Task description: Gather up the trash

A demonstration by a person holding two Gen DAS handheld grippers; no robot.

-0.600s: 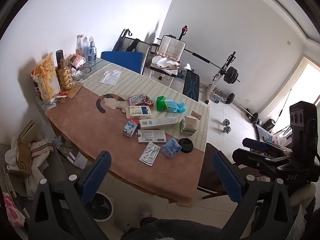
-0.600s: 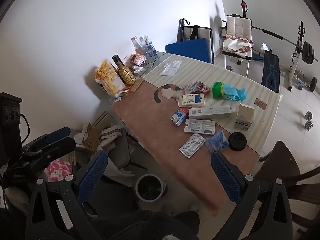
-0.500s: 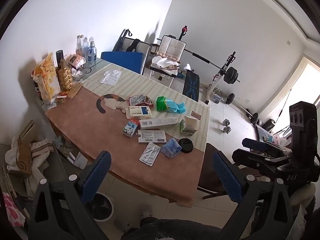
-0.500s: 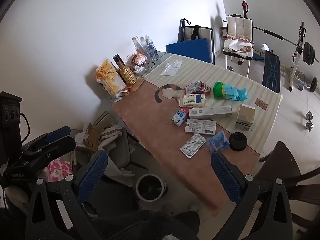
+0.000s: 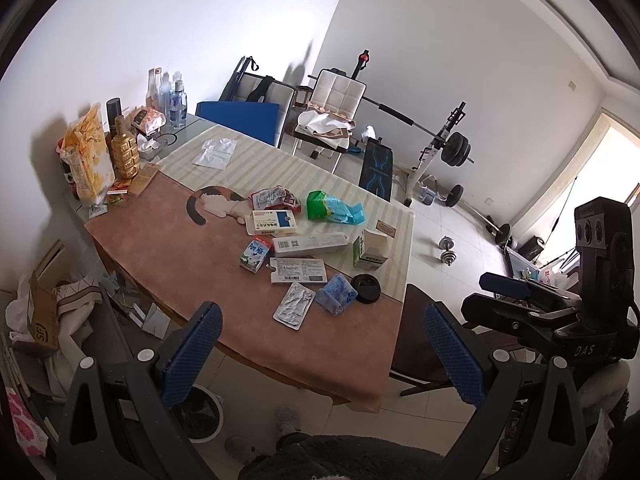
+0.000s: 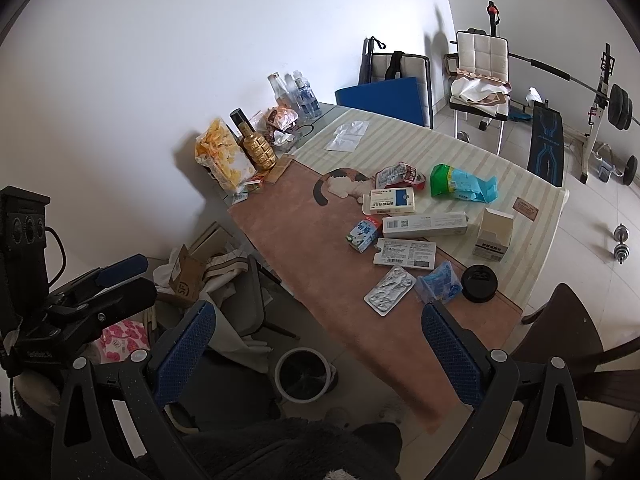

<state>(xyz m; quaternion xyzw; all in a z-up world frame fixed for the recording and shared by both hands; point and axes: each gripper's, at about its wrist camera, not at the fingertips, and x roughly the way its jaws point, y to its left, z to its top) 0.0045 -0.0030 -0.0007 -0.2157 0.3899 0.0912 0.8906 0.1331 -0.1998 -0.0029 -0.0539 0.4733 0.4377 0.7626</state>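
The trash I must collect lies in a loose group on the table (image 6: 304, 240), toward its near end: a silver pill sheet (image 6: 390, 289), a crumpled blue wrapper (image 6: 438, 282) just beside it at 3 o'clock, a black round lid (image 6: 479, 283) farther to 3 o'clock, and behind them, toward 12 o'clock, a flat label card (image 6: 405, 254), a small milk carton (image 6: 363, 234), a long white box (image 6: 425, 225), an open white box (image 6: 494, 234), a blue-and-white medicine box (image 6: 388, 201), a red snack packet (image 6: 398, 175) and a green and blue bag (image 6: 462, 184). I think they are spread flat and mostly apart so that each piece can be taken alone. The trash bin (image 6: 303, 374) stands on the floor at 6 o'clock from the table edge, close under it, I judge so that a piece needs only a short carry; inside it I see only darkness, so what it contains I cannot tell. Nothing looks collected yet. My left claw (image 5: 320, 346) and my right claw (image 6: 316, 344) both hang above the near edge with fingers spread wide and nothing between them, tilted down at the table, I suppose to choose a first piece. The open white box shows no content. At 10 o'clock, against the wall, a chips bag (image 6: 224, 158) and a gold bottle (image 6: 259, 148) stand upright; these seem to be kept things, not trash.
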